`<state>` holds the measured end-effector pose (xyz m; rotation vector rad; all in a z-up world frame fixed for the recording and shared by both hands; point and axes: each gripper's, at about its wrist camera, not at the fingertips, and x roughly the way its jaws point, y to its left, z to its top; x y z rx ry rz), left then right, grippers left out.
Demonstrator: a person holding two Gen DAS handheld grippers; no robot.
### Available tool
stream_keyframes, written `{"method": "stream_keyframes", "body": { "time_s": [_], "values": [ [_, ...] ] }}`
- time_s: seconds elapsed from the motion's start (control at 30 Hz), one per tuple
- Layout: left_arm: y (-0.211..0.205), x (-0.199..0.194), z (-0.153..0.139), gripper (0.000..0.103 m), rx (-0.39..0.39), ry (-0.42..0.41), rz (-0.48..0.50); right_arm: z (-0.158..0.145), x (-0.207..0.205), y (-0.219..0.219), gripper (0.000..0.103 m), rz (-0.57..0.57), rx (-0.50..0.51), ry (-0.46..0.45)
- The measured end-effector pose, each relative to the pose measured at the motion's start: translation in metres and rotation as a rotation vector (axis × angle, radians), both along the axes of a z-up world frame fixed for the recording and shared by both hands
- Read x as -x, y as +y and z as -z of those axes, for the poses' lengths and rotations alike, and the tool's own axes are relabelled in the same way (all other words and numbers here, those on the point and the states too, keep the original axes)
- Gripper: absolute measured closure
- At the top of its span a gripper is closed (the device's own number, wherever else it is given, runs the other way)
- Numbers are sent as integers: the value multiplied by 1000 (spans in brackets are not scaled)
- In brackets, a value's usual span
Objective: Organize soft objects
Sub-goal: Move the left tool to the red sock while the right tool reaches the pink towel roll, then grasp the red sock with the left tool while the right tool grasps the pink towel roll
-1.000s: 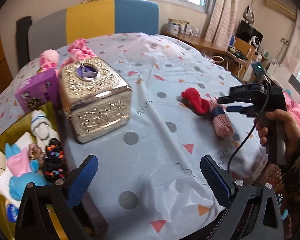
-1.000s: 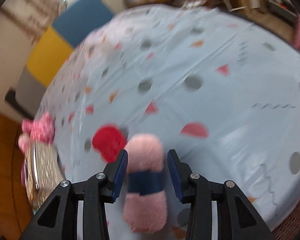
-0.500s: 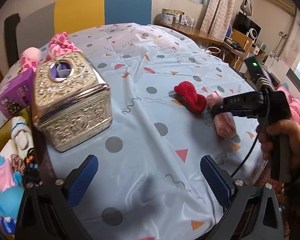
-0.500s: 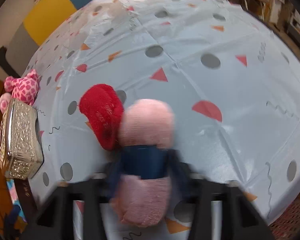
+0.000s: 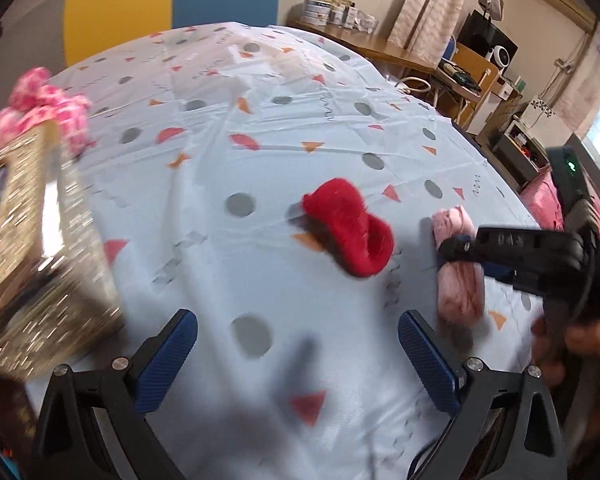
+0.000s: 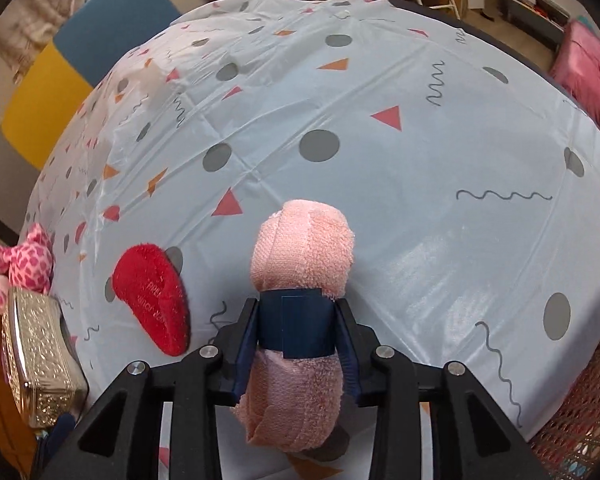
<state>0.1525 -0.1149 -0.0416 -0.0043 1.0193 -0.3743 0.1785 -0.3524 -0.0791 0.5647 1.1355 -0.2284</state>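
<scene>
Pink terry cloth, rolled into a fat cylinder and cinched by a smooth navy band, makes up the towel roll (image 6: 300, 312). Its long axis runs straight away from the right gripper (image 6: 296, 336), whose blue ribbed fingers (image 6: 246, 340) are clamped on the band at its waist. The roll lies at the near edge of the surface (image 6: 380, 184), a glossy pale-blue cloth with dots and triangles. Just beside it is a fuzzy red slipper-shaped plush (image 6: 154, 296). The left gripper (image 5: 298, 356) hovers with fingers wide apart, empty. An embossed metallic box (image 6: 36, 364) sits well apart.
</scene>
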Motion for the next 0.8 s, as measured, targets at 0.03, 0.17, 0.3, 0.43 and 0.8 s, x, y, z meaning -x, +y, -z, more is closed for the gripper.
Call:
{"method": "stream_keyframes", "body": {
  "time_s": [0.03, 0.17, 0.3, 0.43, 0.8],
  "values": [
    [-6, -5, 1, 7, 1, 3, 6, 0, 0, -1, 65, 2, -3, 0],
    [-30, -32, 9, 18, 13, 45, 18, 4, 1, -5, 63, 28, -36, 2],
    [-50, -60, 18, 23, 48, 93, -3, 8, 2, -10, 62, 52, -95, 3],
    [-63, -82, 24, 24, 61, 116, -37, 9, 3, -12, 62, 67, -115, -3],
    [-86, -104, 52, 35, -70, 68, -45, 7, 0, -2, 61, 16, -85, 25]
  ]
}}
